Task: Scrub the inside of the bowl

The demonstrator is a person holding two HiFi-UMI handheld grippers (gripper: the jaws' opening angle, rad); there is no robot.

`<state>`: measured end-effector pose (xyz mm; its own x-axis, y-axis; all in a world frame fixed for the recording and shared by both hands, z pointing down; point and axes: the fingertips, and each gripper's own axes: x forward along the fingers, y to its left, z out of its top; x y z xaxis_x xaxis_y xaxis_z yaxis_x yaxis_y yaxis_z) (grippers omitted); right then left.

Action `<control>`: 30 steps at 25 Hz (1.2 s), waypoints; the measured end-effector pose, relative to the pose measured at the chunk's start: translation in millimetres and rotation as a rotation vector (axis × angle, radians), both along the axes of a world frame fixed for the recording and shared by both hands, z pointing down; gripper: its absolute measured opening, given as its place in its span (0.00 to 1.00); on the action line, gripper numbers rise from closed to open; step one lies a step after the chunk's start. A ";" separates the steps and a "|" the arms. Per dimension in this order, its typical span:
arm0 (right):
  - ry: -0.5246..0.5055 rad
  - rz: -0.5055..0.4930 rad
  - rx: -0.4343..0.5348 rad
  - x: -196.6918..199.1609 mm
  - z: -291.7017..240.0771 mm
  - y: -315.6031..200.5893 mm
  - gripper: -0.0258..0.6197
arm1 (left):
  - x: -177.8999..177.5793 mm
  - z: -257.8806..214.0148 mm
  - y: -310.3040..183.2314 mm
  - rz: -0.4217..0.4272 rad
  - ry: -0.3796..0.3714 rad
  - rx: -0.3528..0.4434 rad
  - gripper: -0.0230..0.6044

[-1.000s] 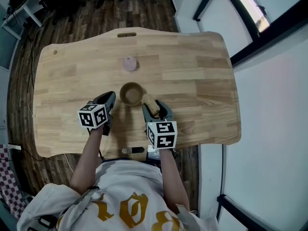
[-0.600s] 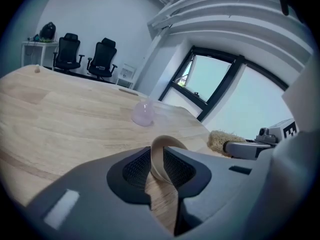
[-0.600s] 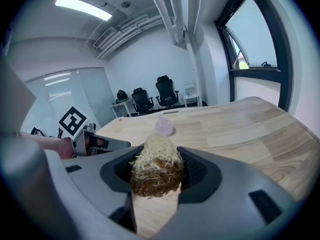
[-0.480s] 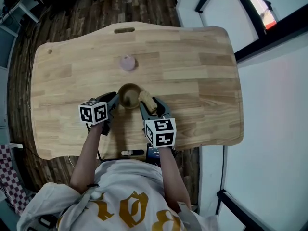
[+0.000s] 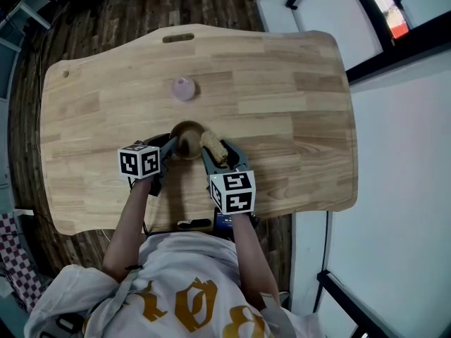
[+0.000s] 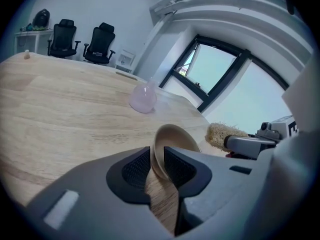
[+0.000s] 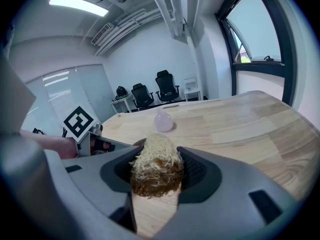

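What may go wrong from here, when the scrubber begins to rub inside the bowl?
1. The left gripper pinches only the thin rim of the bowl. Pressure from the scrubber in the right gripper might twist it loose.
2. The small pink object stands just beyond the bowl, so a slipping bowl may knock it.

R claw (image 7: 157, 173) clamped on fibrous scrubber (image 7: 156, 159) w/ pink blob (image 7: 163, 121) on table (image 7: 240, 119) beyond.

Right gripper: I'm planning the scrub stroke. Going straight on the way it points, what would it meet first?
Probably the bowl, just beyond its scrubber; depth is unclear.
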<state>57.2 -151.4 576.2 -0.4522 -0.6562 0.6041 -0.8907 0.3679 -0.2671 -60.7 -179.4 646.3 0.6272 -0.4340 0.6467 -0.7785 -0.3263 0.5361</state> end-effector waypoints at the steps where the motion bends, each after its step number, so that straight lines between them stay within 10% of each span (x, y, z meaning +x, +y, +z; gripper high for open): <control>1: 0.002 -0.004 -0.003 -1.4 0.8 -0.4 0.34 | 0.0 1.8 0.0 0.003 -0.002 -0.006 0.15; 30: 0.035 -0.137 0.019 -30.9 -13.0 27.5 0.34 | 1.5 -25.6 12.9 0.064 -0.140 0.086 0.09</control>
<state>26.2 -123.8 563.2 -0.5168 -0.6015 0.6092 -0.8407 0.4911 -0.2282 -59.2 -166.5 620.6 0.5623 -0.4535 0.6915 -0.8194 -0.4180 0.3922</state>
